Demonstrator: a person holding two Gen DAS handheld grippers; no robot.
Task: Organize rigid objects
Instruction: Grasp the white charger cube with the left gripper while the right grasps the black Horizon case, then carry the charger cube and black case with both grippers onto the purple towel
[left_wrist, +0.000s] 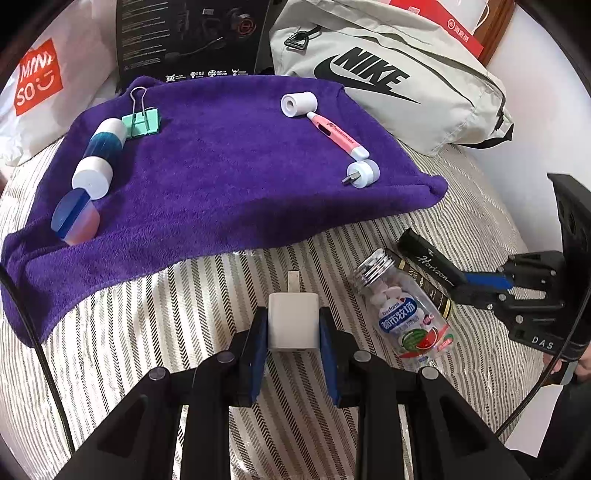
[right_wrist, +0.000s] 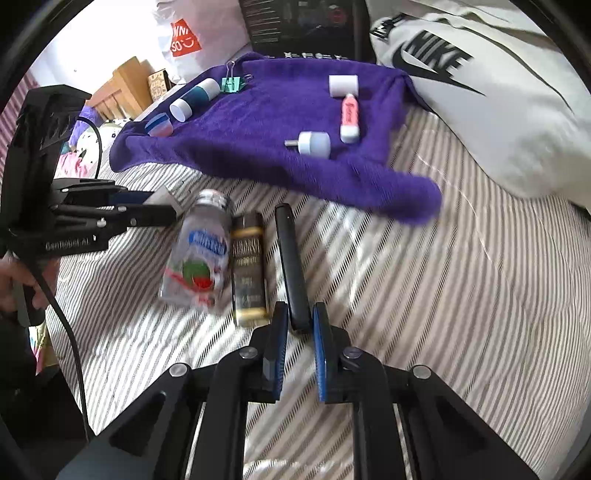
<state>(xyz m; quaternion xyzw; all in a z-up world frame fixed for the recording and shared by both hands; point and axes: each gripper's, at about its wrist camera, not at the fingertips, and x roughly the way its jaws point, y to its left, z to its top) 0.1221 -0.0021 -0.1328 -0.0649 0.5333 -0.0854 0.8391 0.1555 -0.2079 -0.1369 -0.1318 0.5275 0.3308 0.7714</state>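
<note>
My left gripper (left_wrist: 293, 326) is shut on a white charger plug (left_wrist: 293, 321), held over the striped bedding below the purple towel (left_wrist: 229, 177). My right gripper (right_wrist: 298, 325) is shut on the near end of a flat black box (right_wrist: 290, 258), labelled Horizon in the left wrist view (left_wrist: 430, 264). A clear candy bottle (left_wrist: 400, 314) and a black-and-gold box (right_wrist: 248, 269) lie beside it. On the towel lie a blue-white tube (left_wrist: 101, 155), a green binder clip (left_wrist: 142, 120), a pink highlighter (left_wrist: 338, 134), a white cap (left_wrist: 298, 104) and a white adapter (left_wrist: 364, 174).
A white Nike bag (left_wrist: 388, 77) lies at the towel's far right. A black carton (left_wrist: 192, 37) and a Miniso bag (left_wrist: 37, 81) stand behind the towel. A blue-pink cup (left_wrist: 75, 221) sits on the towel's left. Striped bedding (right_wrist: 461, 295) spreads to the right.
</note>
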